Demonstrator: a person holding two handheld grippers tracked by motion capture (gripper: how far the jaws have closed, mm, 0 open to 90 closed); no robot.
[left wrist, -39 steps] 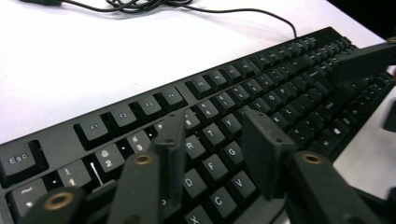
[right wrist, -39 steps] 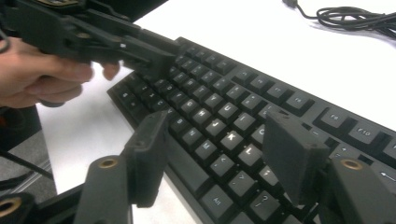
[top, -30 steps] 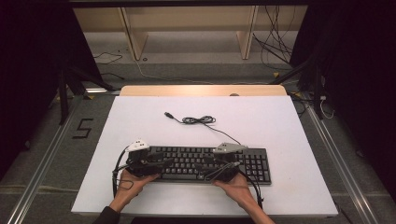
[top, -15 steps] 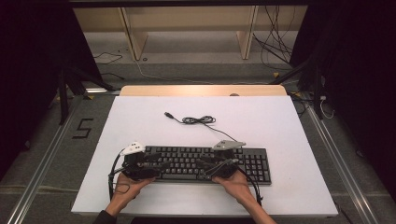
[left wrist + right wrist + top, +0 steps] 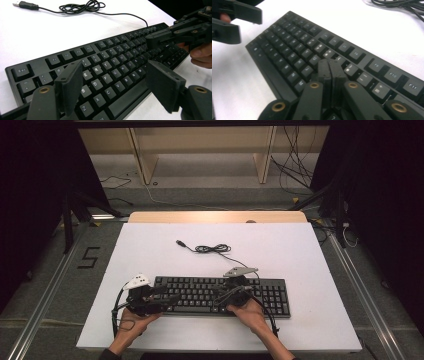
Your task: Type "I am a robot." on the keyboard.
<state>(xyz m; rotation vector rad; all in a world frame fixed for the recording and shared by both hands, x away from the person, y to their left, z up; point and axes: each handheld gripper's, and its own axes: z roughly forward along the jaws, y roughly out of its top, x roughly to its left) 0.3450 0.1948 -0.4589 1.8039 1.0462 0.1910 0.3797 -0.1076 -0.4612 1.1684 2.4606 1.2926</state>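
Keyboard (image 5: 220, 295), black, flat on white tabletop (image 5: 300, 250) near front edge; right gripper (image 5: 329, 65) fingers just clenched empty, tips poised over keys to press; left gripper (image 5: 115, 82) fingers released, just widening.

Bright tabletop, dark surroundings, soft close-ups

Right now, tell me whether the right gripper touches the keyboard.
Cannot tell. In the right gripper view the shut right gripper lies over the keyboard, its tips hiding any contact or gap.
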